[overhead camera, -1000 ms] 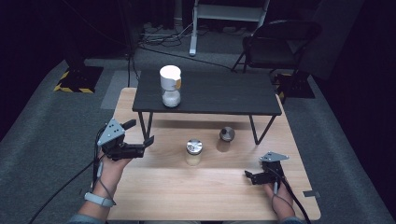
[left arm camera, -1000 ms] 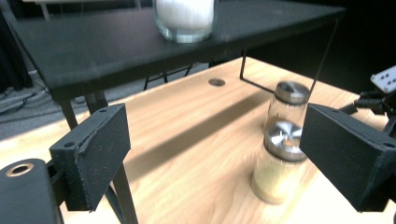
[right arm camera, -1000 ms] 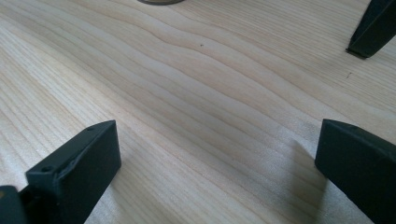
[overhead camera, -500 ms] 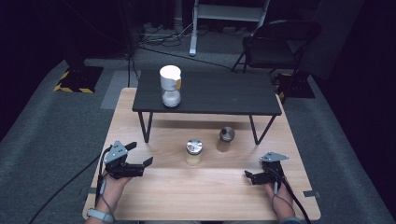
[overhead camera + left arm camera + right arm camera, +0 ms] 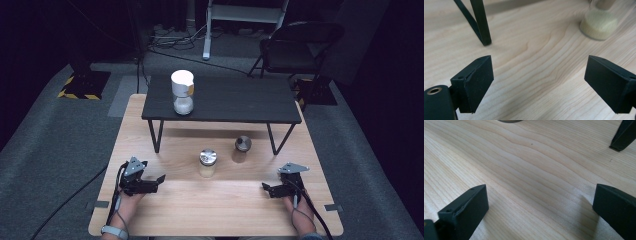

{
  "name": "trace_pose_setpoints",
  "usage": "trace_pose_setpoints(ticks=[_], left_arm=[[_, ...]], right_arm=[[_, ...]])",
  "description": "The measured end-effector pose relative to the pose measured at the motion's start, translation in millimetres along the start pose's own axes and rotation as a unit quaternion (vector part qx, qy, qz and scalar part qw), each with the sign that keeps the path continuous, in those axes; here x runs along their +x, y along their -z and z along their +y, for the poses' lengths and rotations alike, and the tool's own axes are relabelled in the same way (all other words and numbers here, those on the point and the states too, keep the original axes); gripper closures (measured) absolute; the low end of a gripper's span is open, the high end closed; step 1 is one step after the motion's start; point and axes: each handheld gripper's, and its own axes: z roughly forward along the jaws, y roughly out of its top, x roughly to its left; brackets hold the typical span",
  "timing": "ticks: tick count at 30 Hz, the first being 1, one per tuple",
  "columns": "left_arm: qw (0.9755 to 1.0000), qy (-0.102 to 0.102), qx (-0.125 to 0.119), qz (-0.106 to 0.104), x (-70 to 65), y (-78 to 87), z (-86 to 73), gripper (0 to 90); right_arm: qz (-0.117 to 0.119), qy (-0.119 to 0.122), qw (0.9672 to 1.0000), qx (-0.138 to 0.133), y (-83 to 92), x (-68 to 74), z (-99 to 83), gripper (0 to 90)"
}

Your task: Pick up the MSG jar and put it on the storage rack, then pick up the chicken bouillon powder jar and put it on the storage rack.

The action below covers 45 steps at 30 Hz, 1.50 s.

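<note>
High view: a pale wooden table [image 5: 165, 210] carries a low black shelf [image 5: 235, 102] on thin legs across its far half. On the shelf, toward its left end, stands a white-topped jar [image 5: 182, 92], upright.

On the table in front of the shelf stand two smaller jars, both upright and well apart from either hand. The silver-lidded jar [image 5: 207, 163] with pale contents is near the table's middle. The dark-lidded jar [image 5: 242, 148] stands just to its right and slightly farther off, close to the shelf's right leg.

The left gripper [image 5: 159, 179] lies low at the near left of the table, held in the left hand [image 5: 127, 202], and points right toward the middle. Its fingers [image 5: 475, 83] stand wide, with only bare wood between them. In the left gripper view the silver-lidded jar [image 5: 599, 25] appears ahead and to the right, beyond the fingers and not touched. A black shelf leg [image 5: 481, 22] rises ahead on the left.

The right gripper [image 5: 265, 188] lies low at the near right, held in the right hand [image 5: 297, 210], and points left toward the middle. Its fingers [image 5: 465, 212] are likewise spread wide over bare wood and hold nothing. In the right gripper view a shelf leg foot [image 5: 622, 136] shows at the far right, and the rim of a jar base [image 5: 509, 120] at the top edge.
</note>
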Motion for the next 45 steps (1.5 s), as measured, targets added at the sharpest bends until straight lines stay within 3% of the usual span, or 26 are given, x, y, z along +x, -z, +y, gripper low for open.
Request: trace_pose_setpoints(ticks=[2, 7, 11, 14, 40, 42, 45], left_arm=[[0.9997, -0.008, 0.021, 0.007, -0.1, -4.6, 2.8, 8.6], [0.9981, 0.006, 0.060, 0.016, -0.1, -13.1, 11.9, 6.9], [0.9951, -0.011, 0.090, 0.039, -11.0, -17.7, 19.8, 5.9], [0.9944, -0.017, 0.094, 0.046, -14.3, -19.1, 21.2, 4.8], [0.9942, -0.019, 0.097, 0.042, -13.6, -19.8, 22.1, 2.5], [0.9941, -0.019, 0.098, 0.042, -13.8, -19.8, 22.4, 2.1], [0.9941, -0.019, 0.098, 0.041, -13.7, -19.8, 22.4, 2.0]], right_arm=[[0.000, 0.000, 1.0000, 0.000, 0.0, 0.0, 0.0, 0.1], [0.000, 0.000, 1.0000, 0.000, 0.0, 0.0, 0.0, 0.1], [0.000, 0.000, 1.0000, 0.000, 0.0, 0.0, 0.0, 0.1], [0.000, 0.000, 1.0000, 0.000, 0.0, 0.0, 0.0, 0.1], [-0.002, -0.005, 1.0000, 0.000, -0.3, -0.8, 0.5, 1.1], [-0.004, -0.009, 0.9999, -0.007, 1.5, 0.4, -2.1, 1.5], [-0.006, -0.015, 0.9991, -0.039, 7.8, 2.5, -9.2, 1.5]])
